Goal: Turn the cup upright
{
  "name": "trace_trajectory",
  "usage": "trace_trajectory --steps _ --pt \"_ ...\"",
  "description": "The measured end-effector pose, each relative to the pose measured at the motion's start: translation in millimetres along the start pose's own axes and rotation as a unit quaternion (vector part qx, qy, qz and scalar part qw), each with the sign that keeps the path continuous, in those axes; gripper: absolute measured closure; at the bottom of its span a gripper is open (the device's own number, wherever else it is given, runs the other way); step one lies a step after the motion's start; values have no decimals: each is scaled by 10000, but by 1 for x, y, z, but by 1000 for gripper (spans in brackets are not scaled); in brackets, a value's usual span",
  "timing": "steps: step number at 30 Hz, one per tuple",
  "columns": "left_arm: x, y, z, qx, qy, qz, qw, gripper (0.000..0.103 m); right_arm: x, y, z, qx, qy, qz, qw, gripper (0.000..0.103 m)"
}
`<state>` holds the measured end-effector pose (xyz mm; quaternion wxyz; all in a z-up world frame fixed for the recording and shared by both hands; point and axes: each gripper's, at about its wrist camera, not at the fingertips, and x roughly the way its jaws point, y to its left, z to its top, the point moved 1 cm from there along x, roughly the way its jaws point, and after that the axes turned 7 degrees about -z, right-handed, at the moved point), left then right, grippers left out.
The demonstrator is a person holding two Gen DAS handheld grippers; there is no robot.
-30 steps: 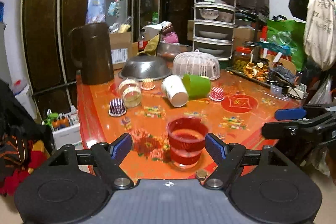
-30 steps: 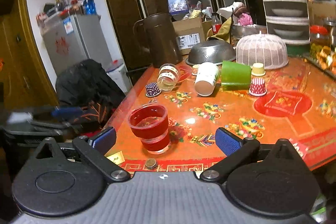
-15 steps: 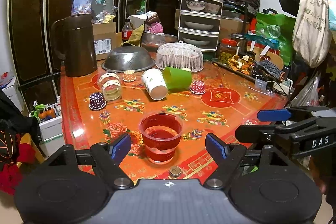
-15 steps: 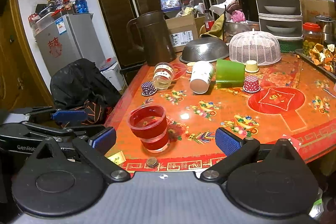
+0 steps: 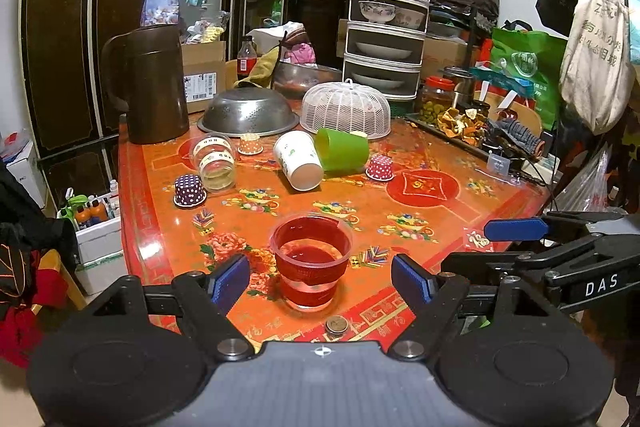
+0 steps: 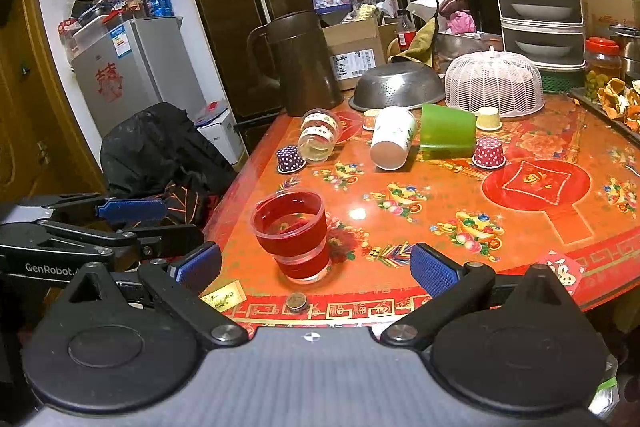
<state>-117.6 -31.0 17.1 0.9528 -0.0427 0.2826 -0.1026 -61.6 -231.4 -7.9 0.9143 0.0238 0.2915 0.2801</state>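
Red translucent plastic cup (image 5: 311,261) stands upright near the front edge of the orange patterned table (image 5: 440,227), mouth up, clear base resting on the tabletop. Left gripper (image 5: 320,279): jaws spread wide, blue pads on either side of the cup with a gap on both sides, nothing held. Right gripper (image 6: 316,265): jaws likewise spread wide and empty; in its view the cup (image 6: 292,235) sits between the pads but nearer the left one, not touching. A coin (image 5: 336,325) lies on the table border just in front of the cup. Further back, well apart from the red cup: a white paper cup (image 5: 298,159) on its side, base toward the camera, touching a green cup (image 5: 342,149) also on its side; a clear labelled cup (image 5: 212,163) lying tilted; a purple dotted cupcake liner (image 5: 189,190) inverted beside it. Behind these, an overturned steel colander (image 5: 249,111), a white mesh food cover (image 5: 346,110) and a dark brown jug (image 5: 152,83).
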Motion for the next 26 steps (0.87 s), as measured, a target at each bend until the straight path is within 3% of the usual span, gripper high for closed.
trace_trajectory --steps 26 --pt "4 4 -3 -137 32 26 9999 22 -1 2 0 -7 13 30 10000 1"
